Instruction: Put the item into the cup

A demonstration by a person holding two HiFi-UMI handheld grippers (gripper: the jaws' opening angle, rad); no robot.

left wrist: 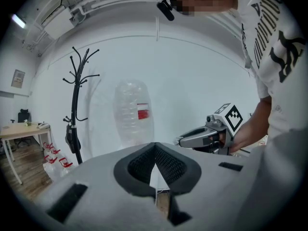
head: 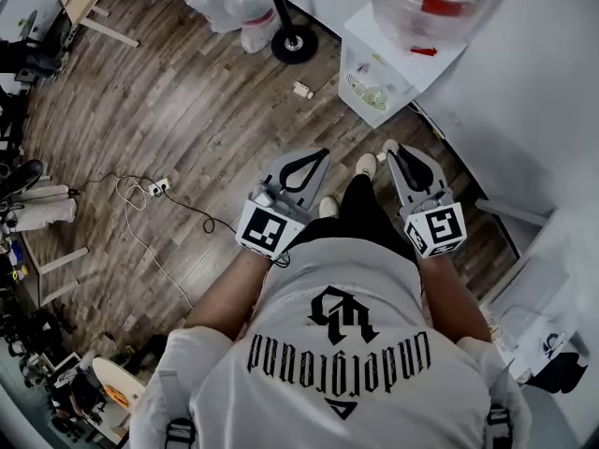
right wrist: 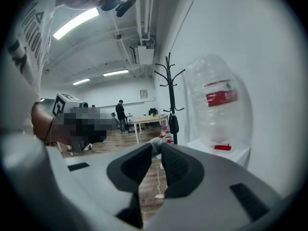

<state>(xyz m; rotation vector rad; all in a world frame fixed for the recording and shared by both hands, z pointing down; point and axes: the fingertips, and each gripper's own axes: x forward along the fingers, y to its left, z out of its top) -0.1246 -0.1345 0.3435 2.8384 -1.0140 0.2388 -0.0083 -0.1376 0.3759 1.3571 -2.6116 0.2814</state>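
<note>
1. Left grey plastic two-jaw gripper (head: pixel 323 154): I hold it low in front of my torso, pointing forward and down. Its black-lined jaws meet at the tips and are empty.
2. Right grey plastic two-jaw gripper (head: pixel 393 149): level with the left and just beside it, angled slightly inward. A narrow gap shows between its jaws, which hold nothing.
3. Bare left forearm (head: pixel 227 293) and bare right forearm (head: pixel 451 295): both extended forward, elbows bent at my sides.
</note>
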